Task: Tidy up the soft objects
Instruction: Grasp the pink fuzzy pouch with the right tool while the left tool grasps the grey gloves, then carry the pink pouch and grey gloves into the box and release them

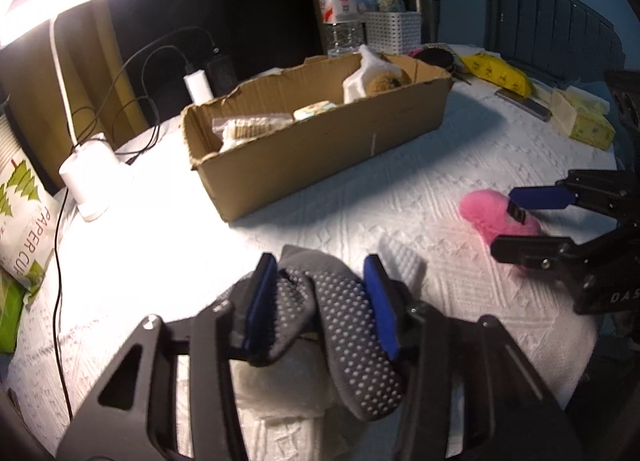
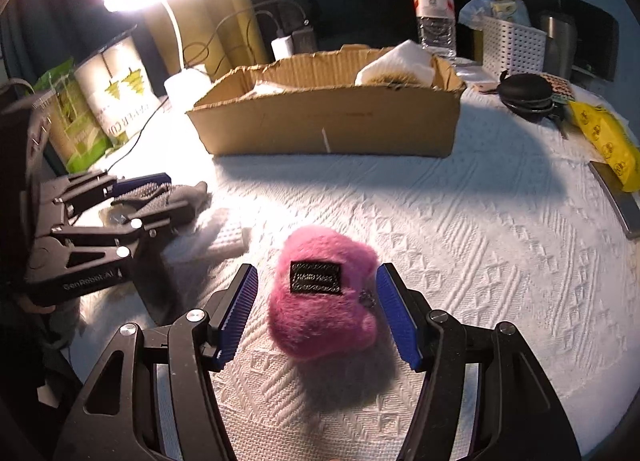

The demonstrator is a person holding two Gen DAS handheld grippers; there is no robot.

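A grey sock with white grip dots (image 1: 340, 321) lies between the blue pads of my left gripper (image 1: 324, 301), which is closed on it just above the table; it also shows in the right wrist view (image 2: 160, 197). A fuzzy pink pouch with a black label (image 2: 320, 301) lies on the white cloth between the fingers of my right gripper (image 2: 318, 309), which is open around it with gaps on both sides. The pouch (image 1: 492, 217) and right gripper (image 1: 516, 221) show at the right of the left wrist view. A cardboard box (image 1: 320, 141) with several soft items stands behind.
A lit desk lamp (image 1: 92, 177), cables and a paper-cup pack (image 1: 24, 221) stand at the left. A water bottle (image 1: 340, 9), a white basket (image 1: 394, 31), a black case (image 2: 524, 93), a yellow pack (image 2: 604, 137) and sponges (image 1: 580, 117) lie behind and right.
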